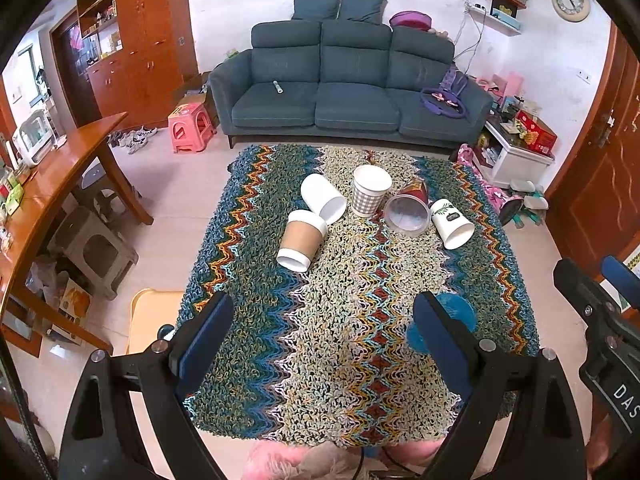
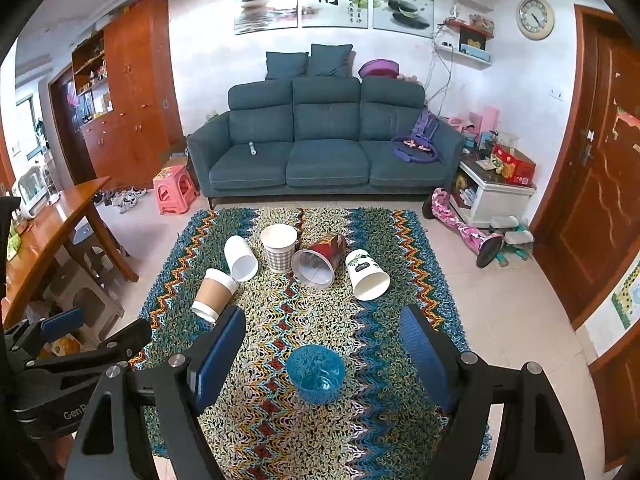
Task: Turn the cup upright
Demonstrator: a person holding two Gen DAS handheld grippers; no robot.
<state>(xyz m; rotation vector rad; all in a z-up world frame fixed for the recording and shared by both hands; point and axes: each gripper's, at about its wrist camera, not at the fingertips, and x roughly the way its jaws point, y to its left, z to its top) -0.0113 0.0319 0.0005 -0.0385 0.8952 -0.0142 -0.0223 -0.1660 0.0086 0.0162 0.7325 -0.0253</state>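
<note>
Several paper cups sit on the zigzag-knit cloth (image 1: 344,360). Lying on their sides are a brown-sleeved cup (image 1: 302,240) (image 2: 214,294), a plain white cup (image 1: 322,198) (image 2: 240,258), a red cup with a clear mouth (image 1: 408,206) (image 2: 320,260) and a leaf-print white cup (image 1: 452,224) (image 2: 366,276). A checked cup (image 1: 370,192) (image 2: 279,248) stands upright. A blue translucent cup (image 2: 316,374) stands upright between the spread fingers of my right gripper (image 2: 322,318), untouched. My left gripper (image 1: 324,308) is open over bare cloth, and its right finger half hides the blue cup (image 1: 460,312).
The cloth covers a small table (image 2: 460,344) with floor on all sides. A teal sofa (image 1: 352,88) stands behind it. On the left are a wooden table (image 1: 60,168), a grey stool (image 1: 96,248), a pink stool (image 1: 190,126) and a yellow seat (image 1: 154,312). A wooden door (image 2: 600,200) is on the right.
</note>
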